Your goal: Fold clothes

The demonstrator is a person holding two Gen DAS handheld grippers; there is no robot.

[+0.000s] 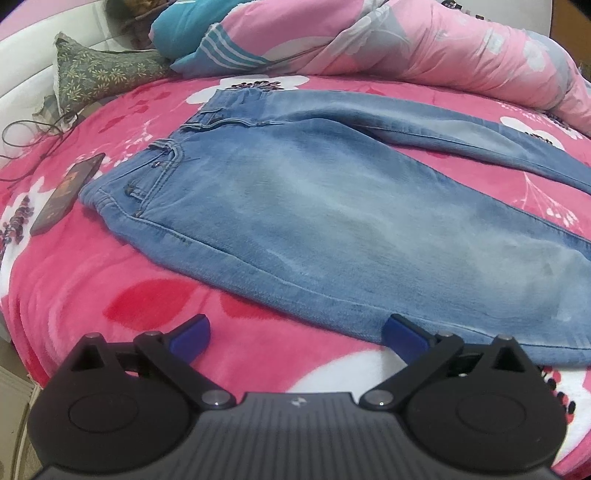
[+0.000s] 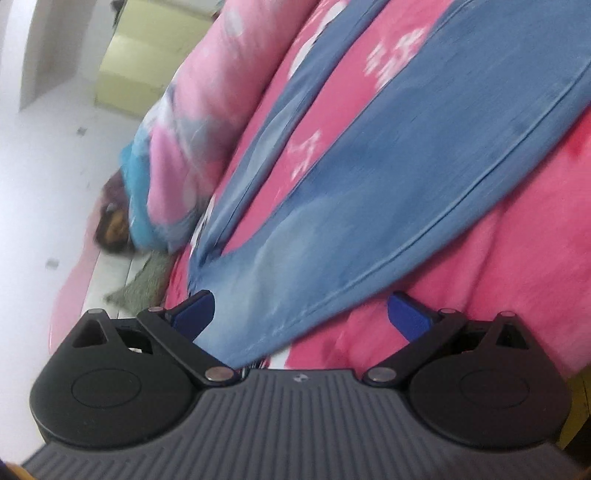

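Observation:
A pair of light blue jeans point(image 1: 295, 206) lies spread flat on a pink flowered blanket point(image 1: 110, 288), waistband at the upper left, legs running to the right. My left gripper point(image 1: 297, 339) hovers over the jeans' near seam with its blue pads wide apart and nothing between them. In the tilted, blurred right wrist view, the same jeans point(image 2: 369, 192) stretch away in two legs. My right gripper point(image 2: 301, 314) stands open just above the near leg's edge, not pressing on the cloth.
A dark phone point(image 1: 68, 192) with a cable lies on the blanket left of the waistband. A grey patterned cushion point(image 1: 96, 74) sits at the back left. A bunched pink quilt point(image 1: 443, 48) and a teal cloth point(image 1: 192, 29) lie behind the jeans. White headboard point(image 1: 22, 66) at far left.

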